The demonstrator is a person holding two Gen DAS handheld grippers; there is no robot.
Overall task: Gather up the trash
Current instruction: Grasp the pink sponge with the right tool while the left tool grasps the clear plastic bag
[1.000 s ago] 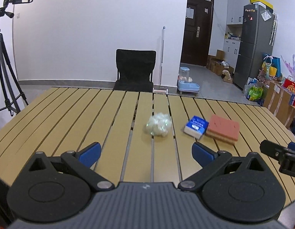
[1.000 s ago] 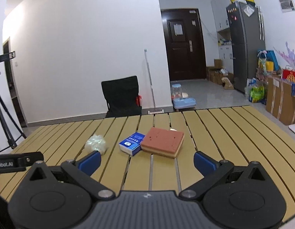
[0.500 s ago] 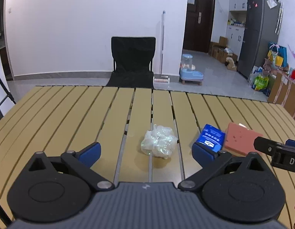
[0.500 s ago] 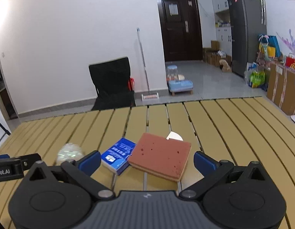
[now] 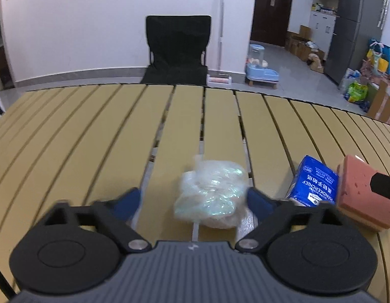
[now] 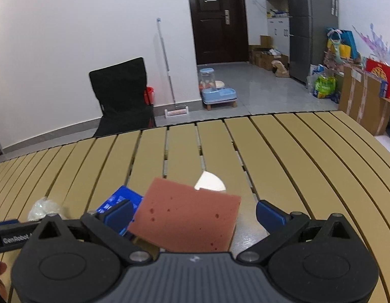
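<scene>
A crumpled clear plastic wad (image 5: 212,192) lies on the slatted tan table (image 5: 94,131), between the fingers of my left gripper (image 5: 192,199). Its jaws are closing: the right pad is at the wad's edge, while the left pad stands apart from it. To the wad's right are a blue tissue pack (image 5: 313,184) and a pink sponge (image 5: 359,197). My right gripper (image 6: 195,214) is open, and the sponge (image 6: 187,217) lies between its fingers without touching them. The tissue pack (image 6: 119,198) sits behind its left finger. A white paper scrap (image 6: 210,183) peeks out behind the sponge.
A black folding chair (image 5: 177,50) stands at the table's far edge, with a mop (image 5: 221,32) against the wall. On the floor beyond are a blue pet feeder (image 5: 260,68), a fridge (image 5: 356,25), bags and cardboard boxes (image 6: 364,106) at the right.
Both grippers came forward and down over the table. The left jaws narrowed around the plastic wad. The sponge now lies between the right fingers.
</scene>
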